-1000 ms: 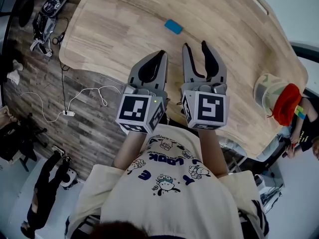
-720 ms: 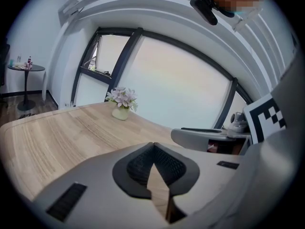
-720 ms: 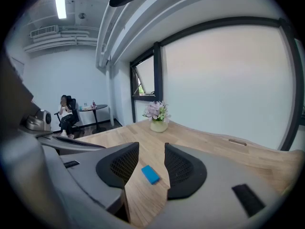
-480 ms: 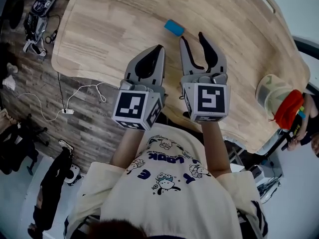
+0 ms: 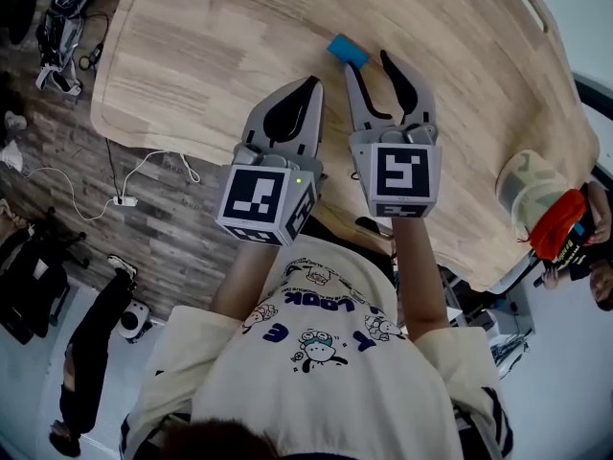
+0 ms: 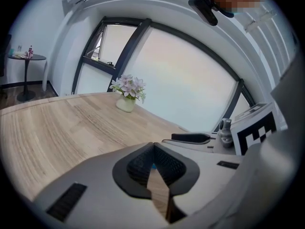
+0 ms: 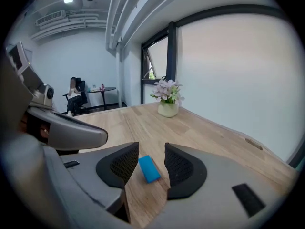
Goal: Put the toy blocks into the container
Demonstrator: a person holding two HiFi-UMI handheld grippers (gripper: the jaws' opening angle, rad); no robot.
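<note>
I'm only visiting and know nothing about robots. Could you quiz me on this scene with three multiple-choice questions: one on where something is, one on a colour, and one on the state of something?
1. Where does the toy block lie?
A) on the wooden table, just ahead of the right gripper
B) in a drawer
C) on a shelf

2. What colour is the toy block?
A) red
B) blue
C) yellow

3. How do the jaws of the left gripper stand?
A) wide apart
B) together at the tips, with nothing held
C) clamped on the toy block

Answers:
1 A: the head view and the right gripper view show it resting on the wood, just beyond that gripper's open jaws.
2 B: it is plainly blue in both views.
3 B: the left gripper view shows the tips meeting.
</note>
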